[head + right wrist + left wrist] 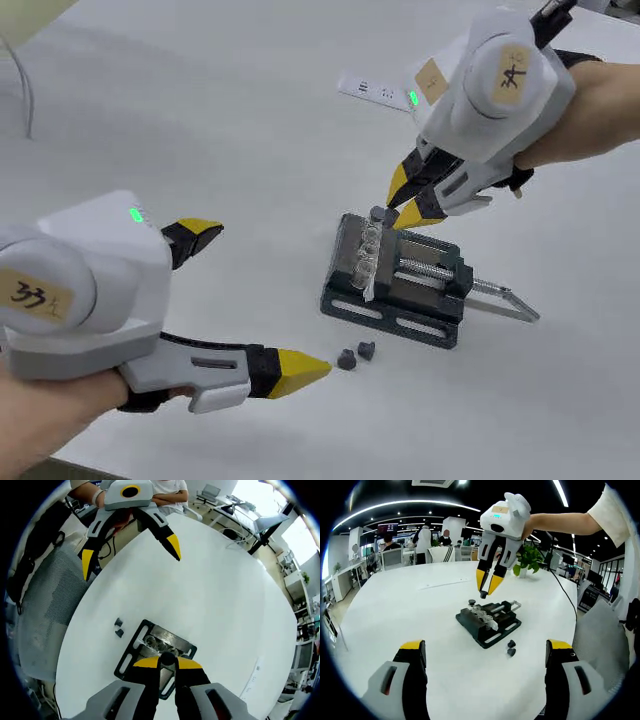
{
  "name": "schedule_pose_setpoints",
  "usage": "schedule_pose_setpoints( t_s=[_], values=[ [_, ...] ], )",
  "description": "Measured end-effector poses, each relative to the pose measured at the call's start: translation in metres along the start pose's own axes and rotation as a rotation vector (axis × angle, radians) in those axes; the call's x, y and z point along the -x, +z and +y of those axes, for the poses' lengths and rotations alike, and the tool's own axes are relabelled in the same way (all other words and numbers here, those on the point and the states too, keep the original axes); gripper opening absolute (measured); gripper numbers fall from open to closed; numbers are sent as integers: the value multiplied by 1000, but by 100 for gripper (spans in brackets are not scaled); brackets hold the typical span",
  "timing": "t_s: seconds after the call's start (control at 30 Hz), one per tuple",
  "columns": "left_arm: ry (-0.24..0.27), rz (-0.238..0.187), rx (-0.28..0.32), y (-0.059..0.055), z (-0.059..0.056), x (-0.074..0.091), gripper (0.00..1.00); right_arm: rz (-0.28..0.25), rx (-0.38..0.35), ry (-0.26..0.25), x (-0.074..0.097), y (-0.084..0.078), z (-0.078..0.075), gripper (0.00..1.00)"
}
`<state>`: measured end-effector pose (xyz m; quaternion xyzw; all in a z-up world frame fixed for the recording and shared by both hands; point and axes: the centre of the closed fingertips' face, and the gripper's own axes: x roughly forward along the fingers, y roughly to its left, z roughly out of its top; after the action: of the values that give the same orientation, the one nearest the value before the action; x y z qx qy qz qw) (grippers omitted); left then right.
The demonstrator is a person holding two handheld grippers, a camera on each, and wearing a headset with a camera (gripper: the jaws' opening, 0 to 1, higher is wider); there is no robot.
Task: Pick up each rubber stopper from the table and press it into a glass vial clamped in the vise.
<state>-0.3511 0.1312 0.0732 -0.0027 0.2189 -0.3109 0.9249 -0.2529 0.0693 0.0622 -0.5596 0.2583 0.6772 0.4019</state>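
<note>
**Right claw grips a stopper over the vise, left claw spread wide**

The vials (368,255) clamped in the vise (400,305) are clear glass and blur into one another, so their number cannot be told. A grey cap (471,602) sits on the vial at the end of the row nearest the right claw (400,203). Whether the other vials are stoppered is hard to make out. In the right gripper view the claw's own tips cover part of the vise.

The right claw points steeply down from the upper right. Its jaws are nearly together on a dark stopper (167,658), held at the end of the vise just beside the grey cap. Whether the stopper touches a vial cannot be told. The hand (590,110) behind the claw is cut off by the frame edge.

The left claw (267,299) lies low and level over the worktop (200,120) at the near left. Its jaws are spread wide with nothing between them, aimed toward the vise. Two loose stoppers (346,360) lie side by side on the worktop, just in front of the vise and near the left claw's lower tip
</note>
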Motion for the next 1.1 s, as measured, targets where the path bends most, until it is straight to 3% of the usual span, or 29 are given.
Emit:
schedule_pose_setpoints(
  t_s=[0.3,0.93,1.1],
  values=[
    [7,1,8,-2,-3,1,99,21,-43,36,-16,-9,-4,6],
    [-4,12,20,-5,-8,-2,96,30,-63,50,-25,-13,-3,6],
    [-10,17,24,-7,-10,-2,96,53,-49,54,-25,-15,-4,5]
  ],
)
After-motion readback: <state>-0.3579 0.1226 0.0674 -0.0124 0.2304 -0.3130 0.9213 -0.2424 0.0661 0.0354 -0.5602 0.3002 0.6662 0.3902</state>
